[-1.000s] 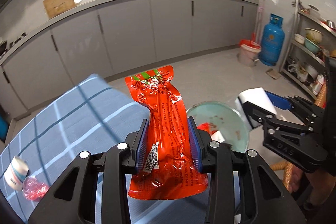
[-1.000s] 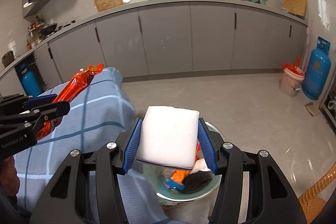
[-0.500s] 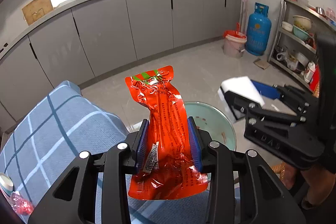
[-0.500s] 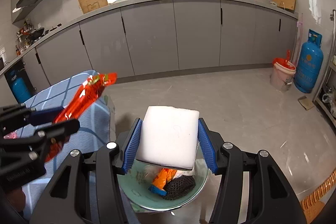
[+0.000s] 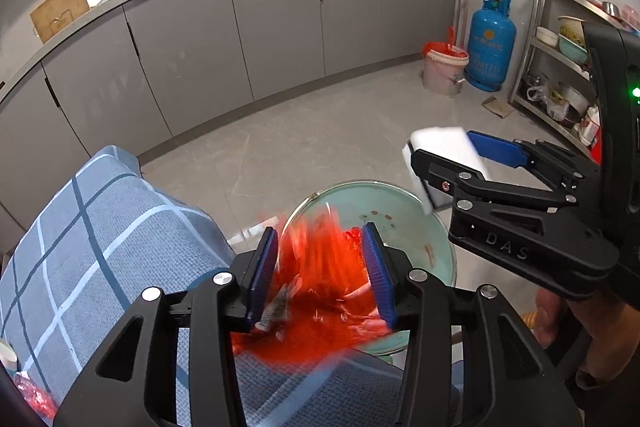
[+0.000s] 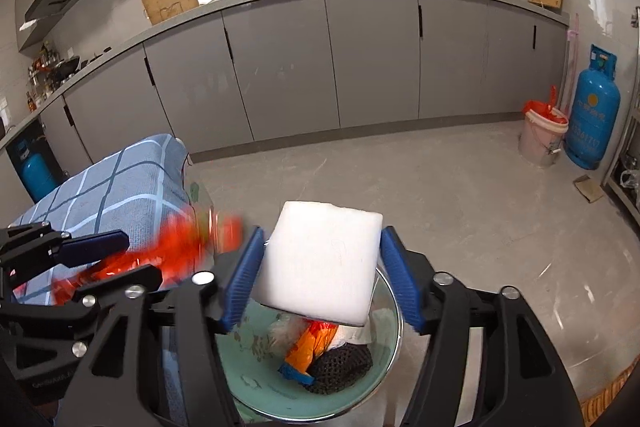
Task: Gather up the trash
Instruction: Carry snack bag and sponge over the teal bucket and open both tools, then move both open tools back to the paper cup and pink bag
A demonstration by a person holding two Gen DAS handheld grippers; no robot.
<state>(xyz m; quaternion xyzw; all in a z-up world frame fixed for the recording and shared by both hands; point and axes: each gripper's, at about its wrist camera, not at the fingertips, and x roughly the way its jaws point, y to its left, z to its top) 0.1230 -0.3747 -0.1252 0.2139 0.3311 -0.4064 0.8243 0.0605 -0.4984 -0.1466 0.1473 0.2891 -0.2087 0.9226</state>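
Both grippers let go of their trash above the green basin.

In the left wrist view the left gripper [image 5: 326, 267] sits at lower centre, its jaws having just opened, spread clear of the red wrapper [image 5: 320, 291], which is a motion-blurred smear between and below the blue pads, over the near rim of the green basin [image 5: 400, 199]. In the right wrist view the right gripper [image 6: 324, 279] is at lower centre; its jaws have also just widened, and the white foam block [image 6: 320, 263] hangs tilted between them with a gap visible at the right pad, above the basin [image 6: 248, 367], which holds an orange packet [image 6: 312, 347] and a black mesh scrap [image 6: 344, 367]. The blue checked cloth [image 5: 100, 239] lies at lower left.
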